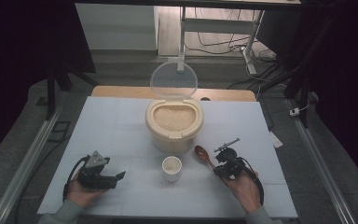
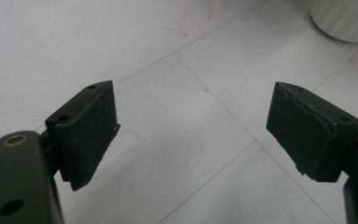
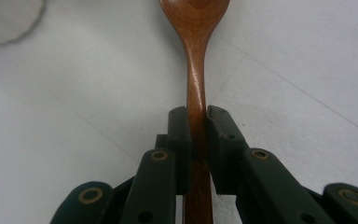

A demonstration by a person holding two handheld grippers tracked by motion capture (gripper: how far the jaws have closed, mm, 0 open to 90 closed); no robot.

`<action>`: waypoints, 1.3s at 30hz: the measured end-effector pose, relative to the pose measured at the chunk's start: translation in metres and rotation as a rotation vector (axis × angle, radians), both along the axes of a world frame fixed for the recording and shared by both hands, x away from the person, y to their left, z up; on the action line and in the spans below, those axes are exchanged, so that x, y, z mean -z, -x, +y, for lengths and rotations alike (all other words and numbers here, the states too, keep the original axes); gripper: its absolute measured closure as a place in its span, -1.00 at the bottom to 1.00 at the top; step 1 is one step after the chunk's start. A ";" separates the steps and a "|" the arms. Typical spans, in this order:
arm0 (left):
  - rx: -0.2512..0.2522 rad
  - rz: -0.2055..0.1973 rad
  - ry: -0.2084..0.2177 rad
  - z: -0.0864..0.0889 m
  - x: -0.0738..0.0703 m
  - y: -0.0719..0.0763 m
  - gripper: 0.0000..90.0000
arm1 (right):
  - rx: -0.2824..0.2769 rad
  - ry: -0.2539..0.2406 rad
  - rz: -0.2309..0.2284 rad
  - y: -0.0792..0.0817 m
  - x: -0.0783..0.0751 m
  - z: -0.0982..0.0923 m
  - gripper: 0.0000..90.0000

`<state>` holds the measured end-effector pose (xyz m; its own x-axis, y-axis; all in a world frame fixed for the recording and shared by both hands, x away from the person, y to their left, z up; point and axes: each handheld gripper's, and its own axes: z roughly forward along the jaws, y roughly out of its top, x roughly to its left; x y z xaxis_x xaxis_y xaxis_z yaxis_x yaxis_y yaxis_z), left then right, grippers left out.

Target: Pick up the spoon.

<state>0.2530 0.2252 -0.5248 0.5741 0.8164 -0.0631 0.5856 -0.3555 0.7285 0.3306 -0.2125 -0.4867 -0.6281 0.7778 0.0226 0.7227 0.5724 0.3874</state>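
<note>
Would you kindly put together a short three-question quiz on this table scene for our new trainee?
1. True or false: the right gripper is shut on the handle of the brown wooden spoon.
2. The left gripper has its jaws: A) shut on the small white cup, B) open over the bare white table, C) shut on the spoon.
3. Fill in: the clear round lid of the cream rice container stands ____.

Key:
1. True; the pads press on both sides of the handle.
2. B; nothing lies between them above the white table, and the small white cup stands apart.
3. Open, tipped up behind the rice.
</note>
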 end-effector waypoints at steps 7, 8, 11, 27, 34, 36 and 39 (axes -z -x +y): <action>-0.002 0.001 0.001 0.000 0.000 0.000 -0.65 | -0.052 -0.088 0.006 0.007 -0.013 -0.020 0.77; -0.001 0.001 0.001 0.000 0.000 -0.001 -0.65 | -0.058 -0.103 0.009 0.008 -0.015 -0.022 0.77; -0.001 0.001 -0.001 -0.001 0.000 -0.002 -0.65 | -0.089 -0.134 0.006 0.014 -0.022 -0.029 0.77; -0.005 0.000 0.000 -0.001 0.000 -0.002 -0.65 | -0.294 -0.215 -0.030 0.032 -0.044 -0.023 0.77; -0.006 0.001 -0.002 -0.001 0.000 -0.003 -0.65 | -0.362 -0.240 -0.043 0.032 -0.048 -0.006 0.76; -0.005 0.001 -0.001 -0.001 0.000 -0.003 -0.65 | -0.377 -0.248 -0.046 0.030 -0.048 0.000 0.77; -0.005 0.000 0.000 -0.001 0.000 -0.003 -0.65 | -0.403 -0.245 -0.049 0.028 -0.048 0.008 0.77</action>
